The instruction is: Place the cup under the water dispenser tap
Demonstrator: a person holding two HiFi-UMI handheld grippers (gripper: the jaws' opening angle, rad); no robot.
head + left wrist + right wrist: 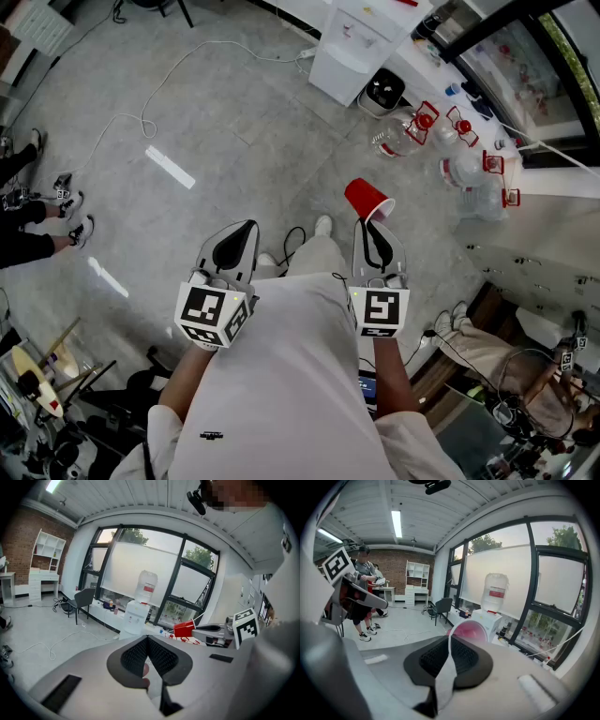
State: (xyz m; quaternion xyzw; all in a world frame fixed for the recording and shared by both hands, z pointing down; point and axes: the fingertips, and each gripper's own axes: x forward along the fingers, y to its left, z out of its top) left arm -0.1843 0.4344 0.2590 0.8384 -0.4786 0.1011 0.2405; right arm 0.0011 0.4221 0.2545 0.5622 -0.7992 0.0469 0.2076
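One red plastic cup (368, 199), white inside, hangs tipped sideways just right of the frame's middle, its rim pinched in the right gripper's (372, 225) jaws. The left gripper's (246, 227) jaws are closed, empty.

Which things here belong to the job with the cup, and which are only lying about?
Job: red cup, pinched at its rim by the right tongs; water dispenser.
Lying about: water jugs, white floor cable, grey chair, shut left tongs.
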